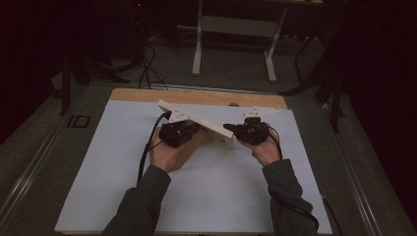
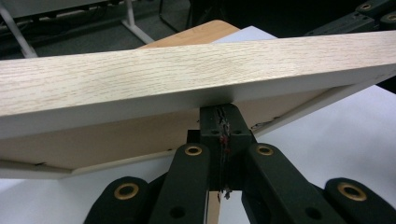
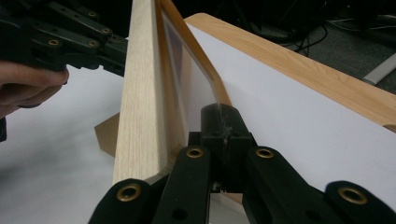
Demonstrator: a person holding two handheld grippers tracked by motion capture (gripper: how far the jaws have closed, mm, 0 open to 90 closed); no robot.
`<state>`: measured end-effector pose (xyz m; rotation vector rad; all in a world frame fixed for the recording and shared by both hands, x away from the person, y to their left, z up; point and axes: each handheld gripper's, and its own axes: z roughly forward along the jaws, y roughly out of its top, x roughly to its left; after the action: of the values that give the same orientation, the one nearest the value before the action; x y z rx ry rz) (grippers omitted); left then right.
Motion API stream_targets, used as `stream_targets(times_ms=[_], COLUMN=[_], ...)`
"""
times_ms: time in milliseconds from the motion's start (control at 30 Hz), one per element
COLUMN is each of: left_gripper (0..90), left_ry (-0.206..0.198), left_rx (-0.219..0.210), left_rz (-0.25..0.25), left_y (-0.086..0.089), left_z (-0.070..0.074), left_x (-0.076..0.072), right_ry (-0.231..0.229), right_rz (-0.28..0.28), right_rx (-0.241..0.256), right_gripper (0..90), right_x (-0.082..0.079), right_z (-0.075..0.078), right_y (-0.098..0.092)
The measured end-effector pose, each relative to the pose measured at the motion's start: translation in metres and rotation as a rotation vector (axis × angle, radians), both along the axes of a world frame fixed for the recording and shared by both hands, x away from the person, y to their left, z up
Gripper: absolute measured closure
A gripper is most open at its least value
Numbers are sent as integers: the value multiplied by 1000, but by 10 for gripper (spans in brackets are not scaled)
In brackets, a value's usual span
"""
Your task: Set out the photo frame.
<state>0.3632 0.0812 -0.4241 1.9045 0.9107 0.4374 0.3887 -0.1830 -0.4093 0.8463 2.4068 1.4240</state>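
Note:
A light oak picture frame [image 1: 217,133] hangs tilted above the white sheet [image 1: 211,196], held between both hands. My left gripper [image 1: 193,129] is shut on the frame's near-left part. In the left gripper view its jaws pinch the inner lip under the wooden rail [image 2: 187,70]. My right gripper [image 1: 229,128] is shut on the frame's right end. In the right gripper view the jaws clamp the thin inner edge beside the wooden side [image 3: 140,102], with the left gripper [image 3: 122,53] at the far side. A brown backing board [image 1: 191,150] shows beneath the frame.
The sheet covers a wooden tabletop [image 1: 196,96] whose bare strip runs along the far edge. Behind it stand the white legs of another table [image 1: 197,49], and cables [image 1: 146,69] lie on the dark floor. A small object [image 1: 234,104] sits at the far edge.

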Motion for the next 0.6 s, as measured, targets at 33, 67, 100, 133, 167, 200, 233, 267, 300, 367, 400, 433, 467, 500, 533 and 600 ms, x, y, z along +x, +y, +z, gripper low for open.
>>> stream_targets(times_ms=[33, 67, 100, 133, 167, 200, 233, 267, 300, 367, 400, 433, 467, 500, 533, 600], left_gripper=[900, 900, 900, 900, 900, 900, 900, 900, 900, 900, 900, 900, 900, 900, 900, 900], left_ry=[0, 1, 2, 2, 2, 3, 3, 3, 4, 4, 4, 4, 4, 4, 4, 3], left_rx=[0, -1, -3, -5, -8, -8, -8, -9, -8, -8, -6, -5, -5, -3, -3, -2], left_rz=[0, 0, -1, -1, 0, -1, -1, 0, 0, 0, 0, 0, 0, 0, 0, 1], left_y=[0, 0, 0, 0, 0, 0, 0, 0, 0, 0, 0, 0, 0, 0, 0, 0], left_z=[0, 0, 0, 0, 0, 0, 0, 0, 0, 0, 0, 0, 0, 1, 1, 1], left_x=[0, 0, 1, 1, 1, 1, 1, 1, 2, 2, 2, 2, 2, 2, 2, 2], right_ry=[-1, -3, -3, -3, -3, -3, -3, -3, -5, -3, -4, -5, -5, -6, -6, -6], right_rz=[1, 3, 4, 4, 5, 6, 7, 9, 14, 16, 17, 19, 21, 22, 23, 26], right_rx=[-1, -2, 0, -1, -1, -3, -4, -4, -5, -4, -5, -5, -6, -6, -7, -5], right_gripper=[898, 898, 898, 898, 898, 898, 898, 898, 898, 898, 898, 898, 898, 898, 898, 898], right_x=[0, -1, -1, -1, -1, -2, -2, -3, -3, -5, -5, -5, -6, -6, -6, -7], right_z=[0, 0, 0, 0, 0, 0, 0, 0, 0, 0, 0, 0, 0, 0, 0, 0], right_y=[0, 0, 0, 0, 1, 1, 1, 1, 2, 2, 2, 3, 3, 3, 3, 4])
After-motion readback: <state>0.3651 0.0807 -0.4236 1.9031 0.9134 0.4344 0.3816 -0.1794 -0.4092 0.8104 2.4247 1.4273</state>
